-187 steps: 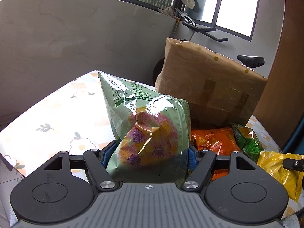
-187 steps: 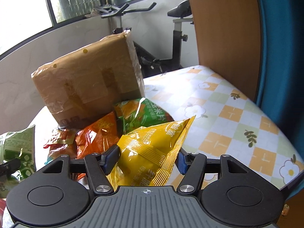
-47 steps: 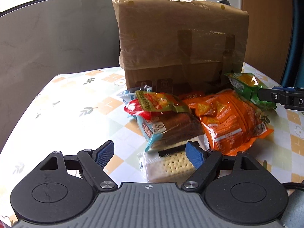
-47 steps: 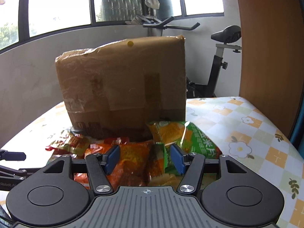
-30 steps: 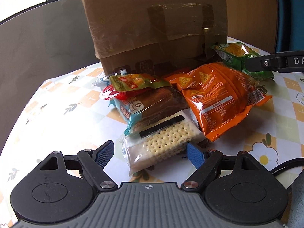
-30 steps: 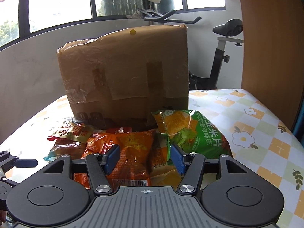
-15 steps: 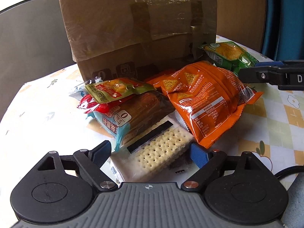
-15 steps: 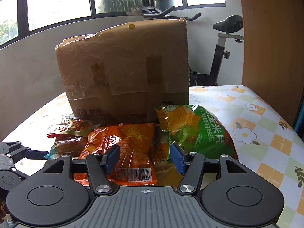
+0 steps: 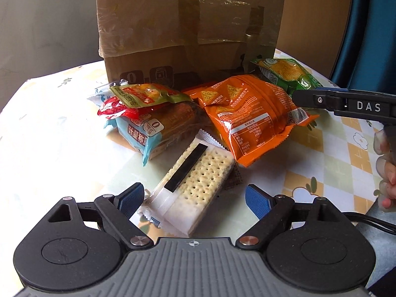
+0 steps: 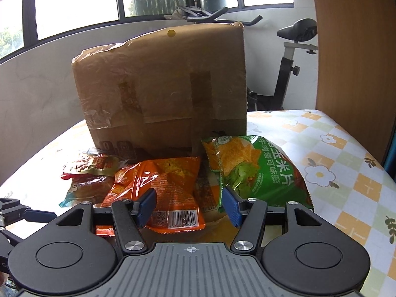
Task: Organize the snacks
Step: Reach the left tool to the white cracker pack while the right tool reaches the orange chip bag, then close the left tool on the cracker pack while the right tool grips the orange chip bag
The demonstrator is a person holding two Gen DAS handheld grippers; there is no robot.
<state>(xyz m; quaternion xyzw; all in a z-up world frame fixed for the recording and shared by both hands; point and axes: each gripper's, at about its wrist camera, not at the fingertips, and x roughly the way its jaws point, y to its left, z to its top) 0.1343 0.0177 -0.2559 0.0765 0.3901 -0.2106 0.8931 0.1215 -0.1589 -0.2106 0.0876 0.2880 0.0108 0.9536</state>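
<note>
A clear pack of crackers [image 9: 198, 183] lies on the table between the wide jaws of my left gripper [image 9: 194, 201]; the pads stand clear of it, so it is open. Behind the pack lie a blue bread pack [image 9: 158, 128], a small red and green pouch [image 9: 143, 94], an orange chip bag [image 9: 247, 113] and a green chip bag [image 9: 284, 74]. My right gripper [image 10: 189, 205] is half open, hovering over the near end of the orange chip bag [image 10: 163, 185] without pressing on it. The green chip bag [image 10: 257, 168] lies just right of it.
A tall taped cardboard box [image 10: 160, 94] stands behind the snacks. The table wears a flower-patterned cloth [image 9: 49, 136]. One black finger [image 9: 346, 104] of the right gripper and a hand [image 9: 386, 168] reach in from the right. An exercise bike [image 10: 292, 49] and a wooden panel [image 10: 351, 37] stand beyond the table.
The green and yellow bags held six seconds ago are gone from the jaws. My left gripper has tilted down and closed in on the cracker pack. The right gripper has barely moved.
</note>
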